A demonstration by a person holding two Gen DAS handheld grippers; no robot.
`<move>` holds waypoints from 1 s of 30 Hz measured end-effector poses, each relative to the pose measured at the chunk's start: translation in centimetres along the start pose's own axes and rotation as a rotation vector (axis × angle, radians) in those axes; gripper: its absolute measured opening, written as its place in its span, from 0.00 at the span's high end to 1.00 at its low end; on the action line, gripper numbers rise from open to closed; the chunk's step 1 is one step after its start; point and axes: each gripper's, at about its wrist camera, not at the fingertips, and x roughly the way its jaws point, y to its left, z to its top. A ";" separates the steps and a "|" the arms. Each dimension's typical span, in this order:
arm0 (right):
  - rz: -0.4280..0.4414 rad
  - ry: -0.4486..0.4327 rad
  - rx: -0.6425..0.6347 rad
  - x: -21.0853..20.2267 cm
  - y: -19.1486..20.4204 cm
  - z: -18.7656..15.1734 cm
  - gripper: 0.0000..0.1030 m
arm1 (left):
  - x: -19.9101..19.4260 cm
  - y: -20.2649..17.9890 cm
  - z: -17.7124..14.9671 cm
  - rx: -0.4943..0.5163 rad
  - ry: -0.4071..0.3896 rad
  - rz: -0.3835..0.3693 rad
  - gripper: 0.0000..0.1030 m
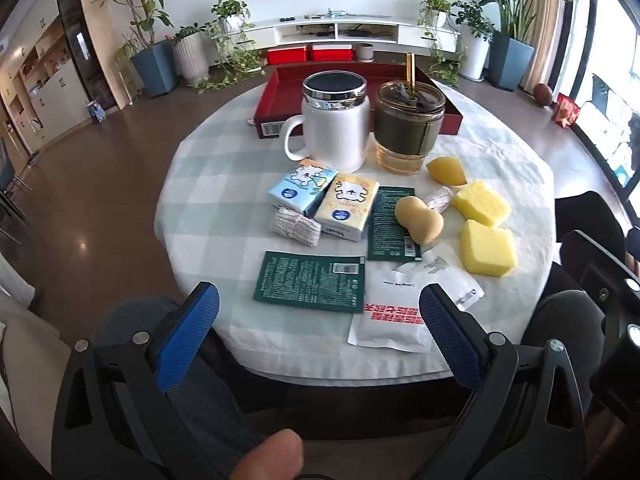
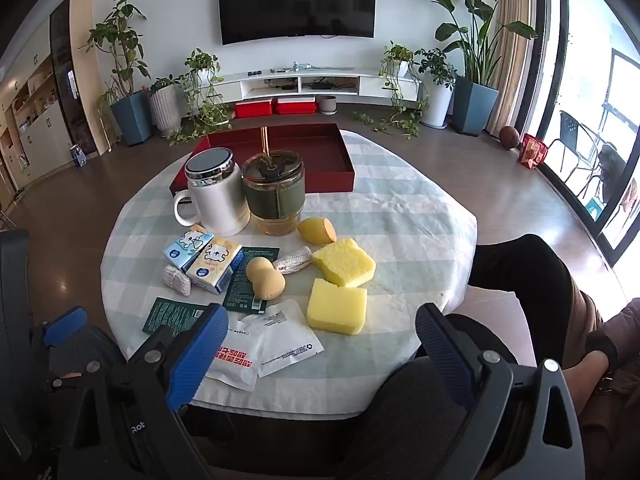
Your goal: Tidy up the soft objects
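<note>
Fingers on my left gripper (image 1: 319, 308) and right gripper (image 2: 322, 328) stood spread, empty; reaching sponges (image 2: 337, 306) risked toppling the glass tumbler (image 2: 274, 196).

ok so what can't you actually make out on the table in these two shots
- Red tray floor: both views, white mug and glass cup block it.
- Green sachet print: both views, too small.
- White packet: right wrist view, partly behind the right gripper finger.

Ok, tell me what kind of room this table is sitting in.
Most likely a home living room: a wall-mounted television hangs above a low white media console, with potted plants either side. The round table with its checked cloth sits on open floor in front.
</note>
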 end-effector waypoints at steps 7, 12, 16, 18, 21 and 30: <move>0.001 -0.004 -0.001 -0.1 -0.1 0.0 0.06 | 0.5 0.5 -0.5 -0.021 0.034 0.019 0.01; 0.000 -0.006 0.002 -0.1 -0.1 -0.2 0.06 | -0.2 0.8 -0.2 -0.061 -0.045 -0.052 0.01; 0.010 -0.016 0.016 -0.2 -0.3 -0.3 0.06 | -1.0 0.4 -0.1 -0.052 -0.089 -0.079 0.01; 0.002 -0.019 0.014 -0.2 -0.5 0.0 0.06 | -1.1 -0.1 0.0 -0.031 -0.085 -0.037 0.01; -0.001 -0.020 0.013 -0.5 -0.2 0.2 0.06 | -1.4 -0.3 0.2 -0.011 -0.090 0.031 0.01; -0.003 -0.024 0.016 -0.3 -0.4 0.3 0.06 | -1.0 0.5 0.2 -0.020 -0.079 0.033 0.01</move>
